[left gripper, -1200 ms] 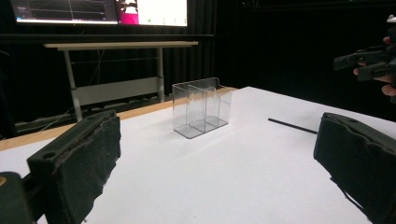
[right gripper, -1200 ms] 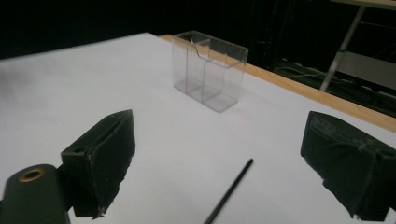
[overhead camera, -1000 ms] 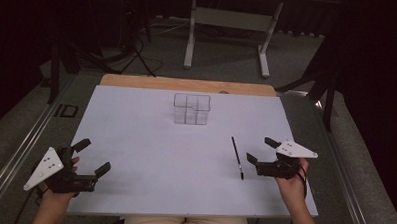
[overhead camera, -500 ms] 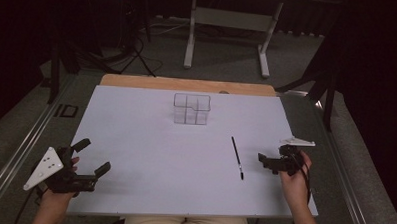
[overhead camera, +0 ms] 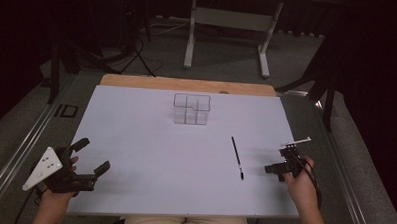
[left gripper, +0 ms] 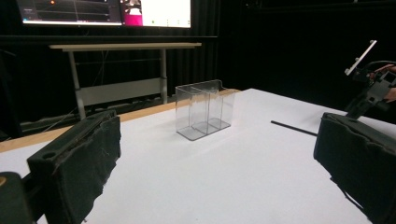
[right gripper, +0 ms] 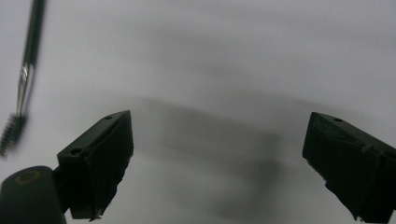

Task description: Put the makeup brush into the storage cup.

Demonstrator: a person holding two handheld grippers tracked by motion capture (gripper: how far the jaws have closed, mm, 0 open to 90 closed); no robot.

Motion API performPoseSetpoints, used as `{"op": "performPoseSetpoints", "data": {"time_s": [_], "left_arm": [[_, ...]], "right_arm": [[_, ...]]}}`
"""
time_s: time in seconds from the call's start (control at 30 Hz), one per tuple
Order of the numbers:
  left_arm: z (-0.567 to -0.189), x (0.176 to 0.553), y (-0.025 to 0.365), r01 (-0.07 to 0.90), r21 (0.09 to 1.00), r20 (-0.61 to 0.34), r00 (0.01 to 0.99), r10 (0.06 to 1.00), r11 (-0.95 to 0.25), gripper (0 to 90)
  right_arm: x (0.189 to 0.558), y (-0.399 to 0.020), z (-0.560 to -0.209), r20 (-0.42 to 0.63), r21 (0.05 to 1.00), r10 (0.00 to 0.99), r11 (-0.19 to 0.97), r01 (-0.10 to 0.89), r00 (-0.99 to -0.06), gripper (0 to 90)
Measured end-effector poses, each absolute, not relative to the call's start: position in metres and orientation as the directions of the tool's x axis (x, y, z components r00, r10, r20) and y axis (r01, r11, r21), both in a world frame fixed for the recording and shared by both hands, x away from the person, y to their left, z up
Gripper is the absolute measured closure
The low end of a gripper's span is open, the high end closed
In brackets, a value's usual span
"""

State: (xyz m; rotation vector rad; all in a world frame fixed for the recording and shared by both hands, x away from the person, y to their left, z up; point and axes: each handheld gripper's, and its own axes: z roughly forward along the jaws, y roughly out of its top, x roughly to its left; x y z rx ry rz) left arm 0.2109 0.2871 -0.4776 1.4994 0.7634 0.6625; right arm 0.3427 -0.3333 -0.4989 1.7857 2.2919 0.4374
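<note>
Nearest, at the table's front corners: left gripper [overhead camera: 87,163], matte black with a grey three-cornered plate on top, jaws spread wide, resting at the left edge of the white sheet [overhead camera: 135,140]; pads [left gripper: 79,172] blocky, rough and fibrous at the edges in the left gripper view. Right gripper [overhead camera: 279,167], tilted steeply down toward the sheet near its right edge, jaws likewise wide apart with nothing between them; wedge-shaped black pads [right gripper: 100,161] above a soft blurred shadow on the smooth matte surface. Just beside the right gripper, apart from it: slender black brush [overhead camera: 237,157], lying flat on the sheet right of centre, thin straight handle, silvery metal ferrule [right gripper: 22,88], small bristly spiral tip toward the person. Farther back, near mid-sheet: clear plastic organiser [overhead camera: 191,109], box-shaped, upright, thin glossy walls dividing it into compartments. Beyond, a bare wooden table edge [overhead camera: 187,84].
</note>
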Motion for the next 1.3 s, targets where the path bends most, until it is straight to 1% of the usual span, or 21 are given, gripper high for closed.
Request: {"op": "performPoseSetpoints", "data": {"time_s": [0.03,0.07,0.17,0.23,0.27,0.3,0.33,0.43,0.53,0.57,0.6,0.67,0.83,1.0,1.17,1.3], "left_arm": [[-0.478,0.211,0.287,0.078,0.997,-0.037,0.613,0.789,-0.014,1.6],[-0.478,0.211,0.287,0.080,0.997,-0.036,0.612,0.790,-0.016,1.5],[-0.478,0.211,0.287,0.078,0.997,-0.035,0.612,0.790,-0.017,1.6],[-0.478,0.212,0.287,0.079,0.997,-0.037,0.612,0.790,-0.014,1.6],[-0.478,0.212,0.287,0.080,0.997,-0.039,0.613,0.789,-0.013,1.5],[-0.478,0.212,0.287,0.080,0.997,-0.039,0.613,0.789,-0.013,1.5],[-0.477,0.212,0.286,0.079,0.997,-0.039,0.615,0.787,-0.012,1.5],[-0.477,0.211,0.285,0.078,0.997,-0.033,0.618,0.785,-0.020,1.5],[-0.477,0.211,0.283,0.082,0.996,-0.030,0.621,0.783,-0.026,1.6],[-0.477,0.211,0.283,0.083,0.996,-0.029,0.623,0.782,-0.029,1.6],[-0.477,0.211,0.282,0.084,0.996,-0.029,0.623,0.781,-0.030,1.6],[-0.478,0.211,0.282,0.086,0.996,-0.036,0.627,0.778,-0.023,1.5],[-0.478,0.212,0.282,0.090,0.996,-0.038,0.627,0.778,-0.024,1.5],[-0.478,0.212,0.282,0.092,0.996,-0.044,0.625,0.779,-0.018,1.5],[-0.478,0.211,0.282,0.096,0.995,-0.048,0.623,0.781,-0.015,1.5],[-0.479,0.212,0.282,0.097,0.995,-0.047,0.625,0.779,-0.018,1.5]], "right_arm": [[0.343,-0.334,-0.498,0.025,0.327,0.968,0.228,0.917,-0.249,8.9],[0.343,-0.334,-0.498,0.033,0.282,0.964,0.243,0.928,-0.262,8.9],[0.342,-0.335,-0.494,0.048,0.210,0.959,0.263,0.942,-0.279,8.9],[0.342,-0.335,-0.490,0.060,0.178,0.956,0.274,0.945,-0.288,11.9],[0.342,-0.334,-0.489,0.066,0.156,0.953,0.284,0.946,-0.297,12.1],[0.342,-0.334,-0.489,0.066,0.156,0.953,0.284,0.946,-0.297,12.1],[0.342,-0.330,-0.486,0.055,0.113,0.945,0.314,0.943,-0.321,12.8],[0.343,-0.325,-0.486,0.065,0.054,0.937,0.340,0.939,-0.343,12.8],[0.343,-0.322,-0.485,0.078,0.029,0.933,0.350,0.936,-0.352,12.7],[0.344,-0.317,-0.484,0.095,-0.003,0.924,0.372,0.928,-0.370,12.7],[0.344,-0.315,-0.484,0.083,-0.020,0.922,0.381,0.924,-0.379,12.6],[0.345,-0.310,-0.483,0.104,-0.042,0.915,0.395,0.918,-0.390,12.3],[0.348,-0.301,-0.474,0.117,-0.042,0.901,0.424,0.904,-0.418,11.5],[0.353,-0.292,-0.467,0.144,0.013,0.903,0.407,0.913,-0.405,10.2],[0.360,-0.280,-0.461,0.107,0.069,0.912,0.391,0.918,-0.396,10.2],[0.362,-0.272,-0.459,0.111,0.079,0.913,0.386,0.919,-0.392,10.3]]}}
